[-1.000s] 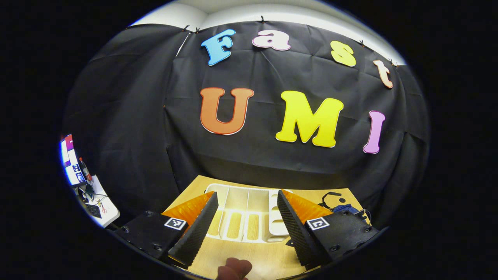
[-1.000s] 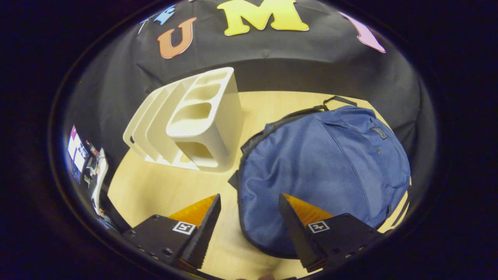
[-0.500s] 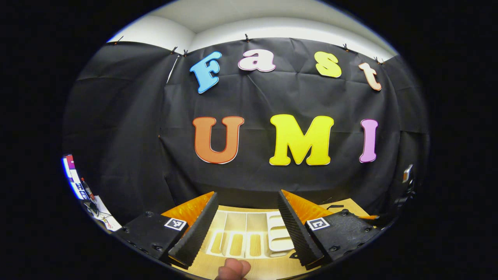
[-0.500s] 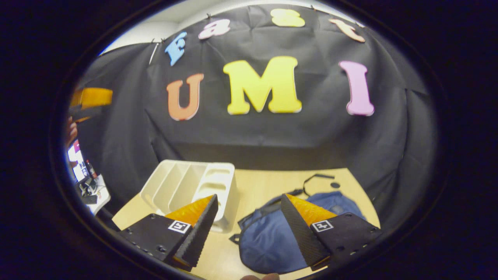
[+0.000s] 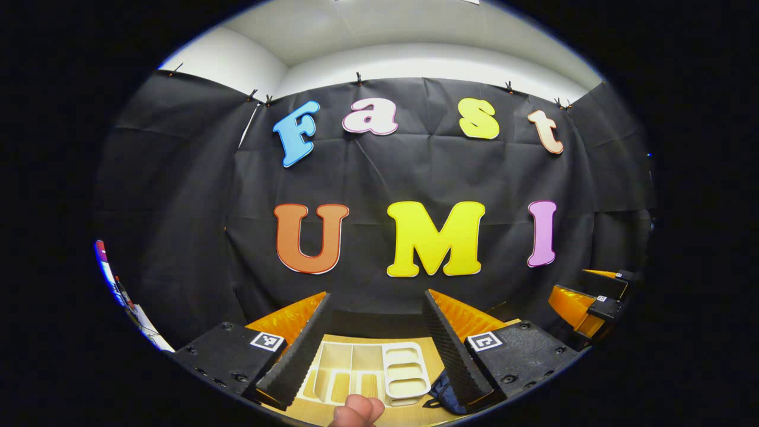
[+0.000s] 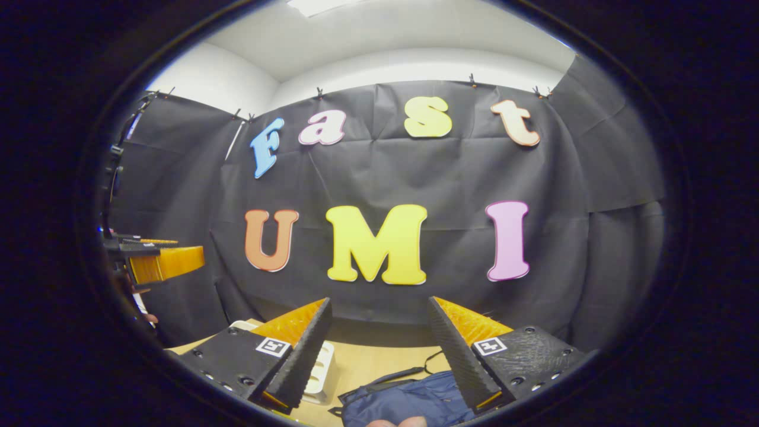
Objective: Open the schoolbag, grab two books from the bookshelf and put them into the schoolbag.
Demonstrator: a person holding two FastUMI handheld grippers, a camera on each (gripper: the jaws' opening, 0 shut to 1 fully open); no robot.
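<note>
Below both claws: wooden surface point(image 5: 415, 415) carrying the task's things
Left claw point(image 5: 373, 341): raised, fingers spread wide, nothing held; a fingertip point(image 5: 357, 410) shows beneath it
Right claw point(image 6: 379, 350): raised, fingers spread wide, nothing held
Bookshelf point(image 5: 379, 370): white, slotted, standing on the surface; no books seen in its slots
Schoolbag point(image 6: 409, 400): blue, lying just right of the bookshelf; seemingly zipped, though mostly hidden
</note>
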